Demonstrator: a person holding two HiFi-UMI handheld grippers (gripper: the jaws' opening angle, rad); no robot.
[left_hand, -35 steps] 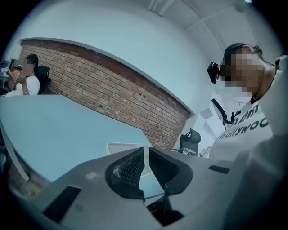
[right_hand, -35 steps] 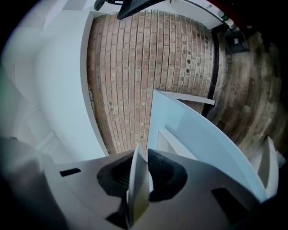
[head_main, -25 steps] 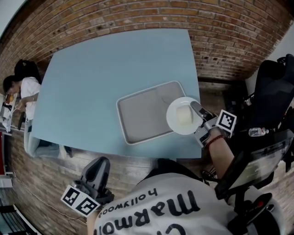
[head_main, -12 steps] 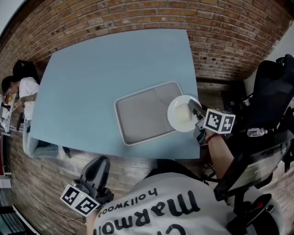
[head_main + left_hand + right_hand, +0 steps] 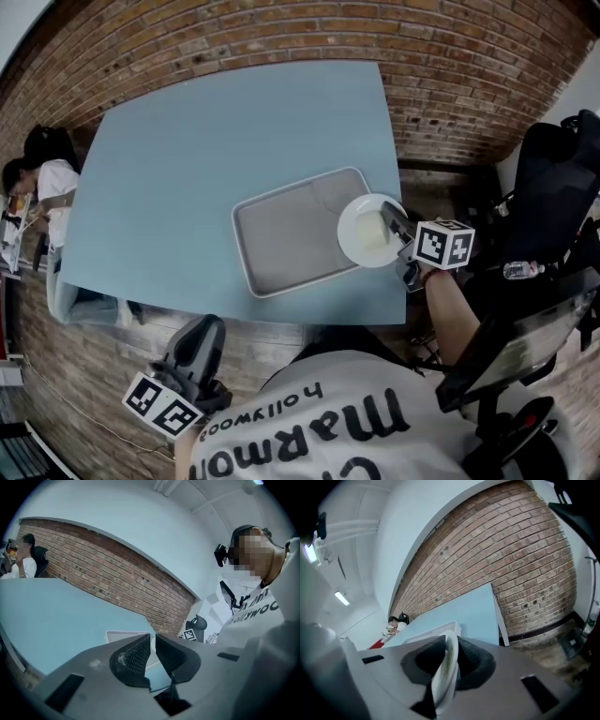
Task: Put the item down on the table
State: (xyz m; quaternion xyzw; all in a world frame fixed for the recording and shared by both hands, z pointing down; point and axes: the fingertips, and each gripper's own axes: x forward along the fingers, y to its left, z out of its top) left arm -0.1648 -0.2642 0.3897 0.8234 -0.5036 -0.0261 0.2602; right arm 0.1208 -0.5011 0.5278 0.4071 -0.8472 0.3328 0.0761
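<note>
**A:** Brick wall behind, and a pale blue worktop (image 5: 206,150) in front of it. What sits on that?

**B:** A grey rectangular plastic tray (image 5: 281,234), close to the worktop's near right corner.

**A:** And the round white plate (image 5: 364,234)?

**B:** It's over the tray's right end, by the worktop's right edge. The right tool (image 5: 396,225) reaches in from that edge and pinches its rim. The jaws have just been opening a little, but the rim sits between them with both pads on it. I can't tell whether the plate rests on the tray. There's a pale yellowish patch on the plate.

**A:** The left tool (image 5: 152,645)?

**B:** It's off the worktop, below the near edge, beside the person's white shirt. The jaws are nearly together with a narrow slit between them, gripping nothing.
</note>
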